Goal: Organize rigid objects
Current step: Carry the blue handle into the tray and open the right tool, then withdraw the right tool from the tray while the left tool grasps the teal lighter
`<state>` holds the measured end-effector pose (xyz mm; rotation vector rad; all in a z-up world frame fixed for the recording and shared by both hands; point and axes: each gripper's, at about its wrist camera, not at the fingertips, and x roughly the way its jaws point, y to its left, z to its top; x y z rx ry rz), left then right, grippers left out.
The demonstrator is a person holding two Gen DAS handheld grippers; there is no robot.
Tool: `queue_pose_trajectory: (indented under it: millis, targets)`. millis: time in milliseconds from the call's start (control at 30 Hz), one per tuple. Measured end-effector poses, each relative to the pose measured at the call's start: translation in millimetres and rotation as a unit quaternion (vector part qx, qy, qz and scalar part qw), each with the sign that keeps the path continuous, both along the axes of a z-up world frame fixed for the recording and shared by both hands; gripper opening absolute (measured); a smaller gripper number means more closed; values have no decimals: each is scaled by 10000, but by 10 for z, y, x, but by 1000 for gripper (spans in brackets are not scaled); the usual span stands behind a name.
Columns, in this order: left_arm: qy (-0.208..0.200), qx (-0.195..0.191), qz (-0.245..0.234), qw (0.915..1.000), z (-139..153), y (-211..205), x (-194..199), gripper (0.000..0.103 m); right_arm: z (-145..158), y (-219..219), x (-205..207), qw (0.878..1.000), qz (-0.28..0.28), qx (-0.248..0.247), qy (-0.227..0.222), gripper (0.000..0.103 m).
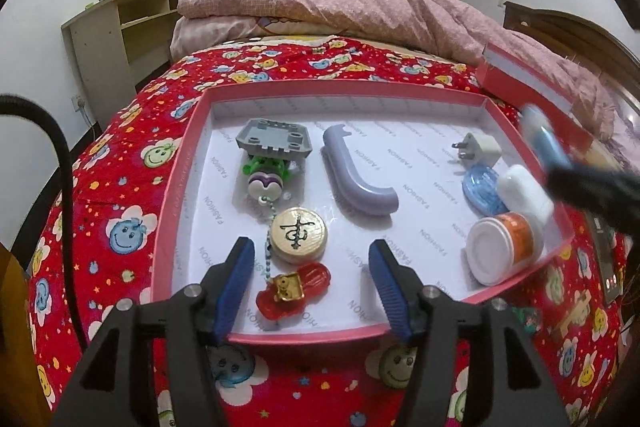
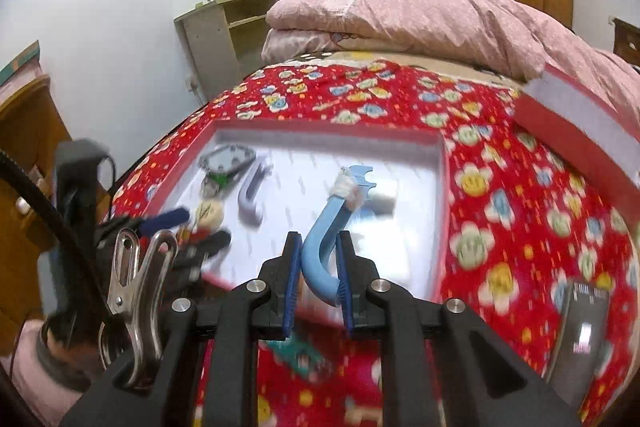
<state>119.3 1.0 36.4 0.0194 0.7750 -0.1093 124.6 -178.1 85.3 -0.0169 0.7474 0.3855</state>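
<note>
A pink-rimmed shallow box [image 1: 182, 163] lies on the red bedspread. In it lie a grey toy base with a green figure [image 1: 272, 151], a purple hook [image 1: 360, 179], a gold chess disc [image 1: 298, 233], a red charm [image 1: 294, 287], a white plug [image 1: 480, 149], a blue disc [image 1: 482, 187], a white case [image 1: 524, 191] and an orange-banded jar [image 1: 502, 243]. My left gripper [image 1: 312, 259] is open above the box's near edge, around nothing. My right gripper [image 2: 318, 259] is shut on a light blue hook [image 2: 328, 227] above the box [image 2: 440, 163]. It shows blurred at the right in the left wrist view [image 1: 548, 143].
The box lid [image 1: 532, 83] lies tilted at the back right, also seen in the right wrist view [image 2: 580, 131]. A phone [image 2: 580, 327] lies on the bedspread at the right. A folded pink quilt [image 1: 340, 3] lies behind. Shelves and wardrobes stand at the walls.
</note>
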Motion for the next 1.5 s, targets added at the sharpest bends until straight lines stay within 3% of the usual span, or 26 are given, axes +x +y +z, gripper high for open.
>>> queue_pose_trajectory:
  millis: [267,533,667,967,1500]
  targets:
    - [23,-43,-53,10000,2,15,6,63,-117,231,506,9997,102,-108,212,18]
    - [-5,-23,-83,10000,-3,12,0,64,-203,281,735,9996,47,-74,277,19]
    - [-10,-22,-78,10000,-4,10,-5,64,-194,260,736,9996,16,-14,280,26]
    - [22,-339,10,9994,108,100,-45,64,-81,172,502,9998,93,62,170,37]
    - [-201,-299,-220,9991,410,-13,-521,64,14,-117,-405,9992,253,305,-64,47]
